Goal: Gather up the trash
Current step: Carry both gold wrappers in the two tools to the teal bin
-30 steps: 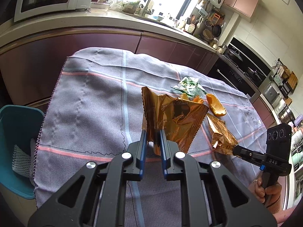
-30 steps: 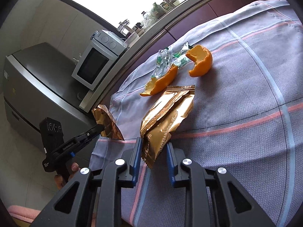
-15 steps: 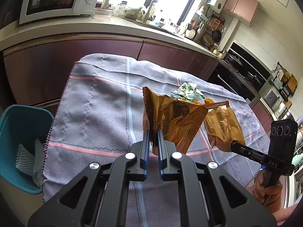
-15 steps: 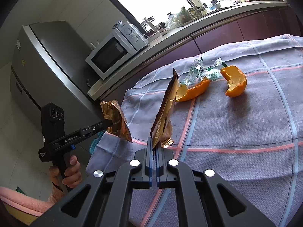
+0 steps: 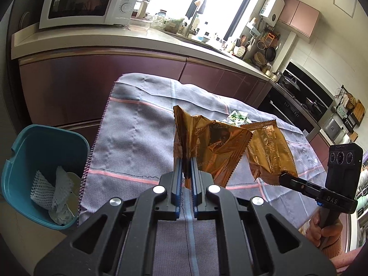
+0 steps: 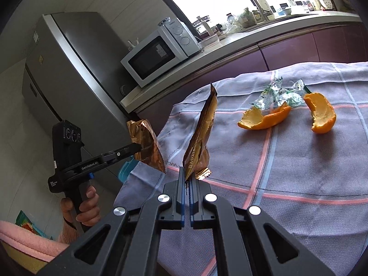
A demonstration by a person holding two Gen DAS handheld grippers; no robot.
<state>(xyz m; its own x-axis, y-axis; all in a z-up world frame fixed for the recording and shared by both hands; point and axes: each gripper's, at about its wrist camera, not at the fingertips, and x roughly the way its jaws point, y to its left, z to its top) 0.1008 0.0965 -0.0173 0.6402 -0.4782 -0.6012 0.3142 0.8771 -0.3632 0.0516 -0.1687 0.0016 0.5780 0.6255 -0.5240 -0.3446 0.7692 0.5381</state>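
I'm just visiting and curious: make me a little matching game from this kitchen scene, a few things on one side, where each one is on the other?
Things:
1. gold wrapper
2. orange peels
3. white foam netting
4. microwave

Places:
a. on the counter
b. inside the teal bin
c. lying on the checked cloth
d. pinched in the left hand-held gripper

Pairs: 1-d, 2-c, 3-b, 4-a

A kitchen in bright daylight: a window [image 5: 220, 7] glares at twelve o'clock above a pale worktop [image 5: 147, 39] with maroon cabinet fronts [image 5: 96, 85]. A white microwave [image 5: 89, 1] sits at eleven o'clock, a steel fridge [image 6: 76, 76] beside it, and a built-in oven [image 5: 292, 112] at three o'clock.
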